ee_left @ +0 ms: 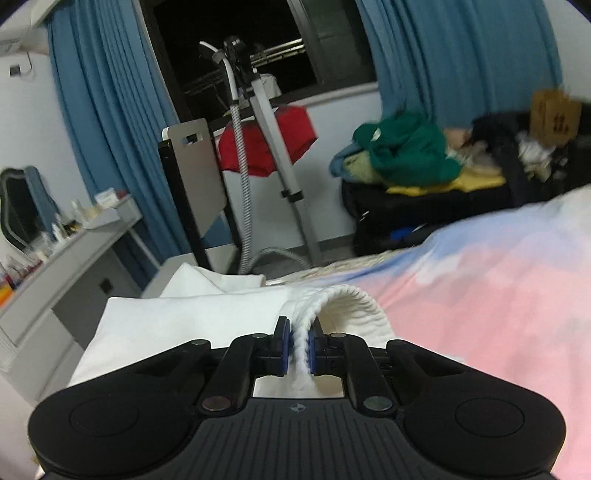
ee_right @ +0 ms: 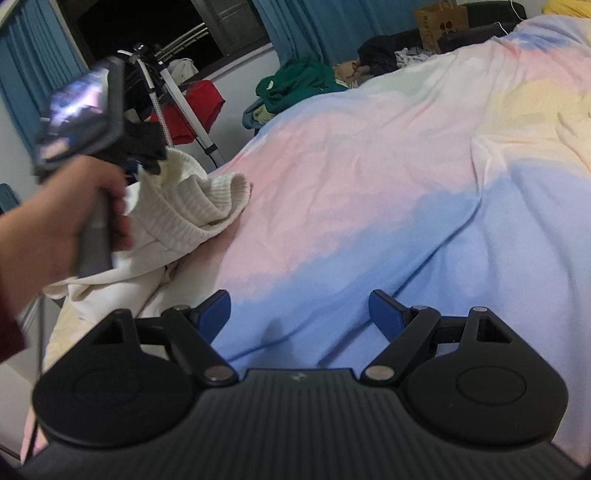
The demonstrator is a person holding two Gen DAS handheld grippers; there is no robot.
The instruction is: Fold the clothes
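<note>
Nearest the right wrist camera, the right gripper (ee_right: 299,314) hangs over the pastel bedspread (ee_right: 388,184) with its blue-padded jaws spread wide and nothing between them, probably waiting for a second hold on the garment. In the left wrist view, the left gripper (ee_left: 300,345) has its jaws pinched tight on the ribbed hem (ee_left: 345,301) of a cream knit sweater (ee_left: 192,317); the ribbing runs straight up between the pads, a sensible place to grip since the thick edge gives a firm purchase for drawing the garment out flat. From the right view the person's left hand (ee_right: 70,218) grips that tool's handle, and the sweater bunches in a loose heap at the bed's left edge, partly trailing off it, so folding appears barely begun. Sleeves and neckline are lost in the bundle, and motion blur softens the hand and the tool's body. Farther off, a garment steamer stand (ee_left: 258,122) rises before a dark window framed by blue curtains (ee_left: 110,110). A pile of clothes topped by a green garment (ee_left: 406,151) sits beyond the bed; what it rests on is too dark to make out. A brown paper bag (ee_right: 441,26) stands behind it.
</note>
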